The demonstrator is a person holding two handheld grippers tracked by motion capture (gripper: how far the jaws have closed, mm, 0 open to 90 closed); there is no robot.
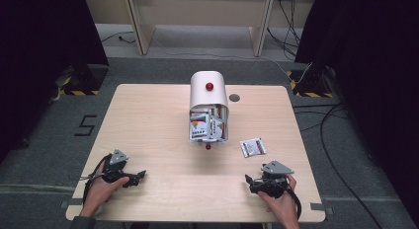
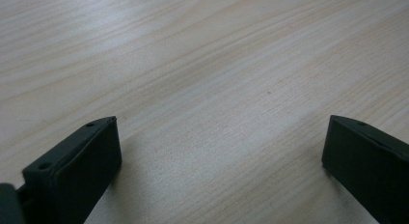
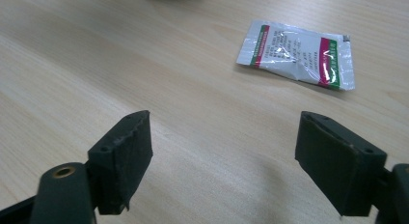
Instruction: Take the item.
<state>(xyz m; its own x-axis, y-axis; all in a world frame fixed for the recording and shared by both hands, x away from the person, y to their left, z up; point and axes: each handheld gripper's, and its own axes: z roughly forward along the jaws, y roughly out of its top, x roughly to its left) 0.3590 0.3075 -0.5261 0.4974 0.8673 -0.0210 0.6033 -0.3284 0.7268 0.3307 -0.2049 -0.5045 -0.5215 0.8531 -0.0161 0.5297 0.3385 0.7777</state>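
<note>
wooden table on grey carpet; both hand-held grippers gape, holding nothing.

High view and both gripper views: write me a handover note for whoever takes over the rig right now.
Left gripper: jaws open, nothing between them, low over bare table at the near left.
Right gripper: jaws open and empty, near right, pointed toward the sachet.
One sachet lies loose on the table, right of the white bin, apart from both grippers.
The bin lies on its side mid-table, its mouth toward the person, more packets inside.
Done: one sachet is out. Left: probably the packets in the bin.
</note>
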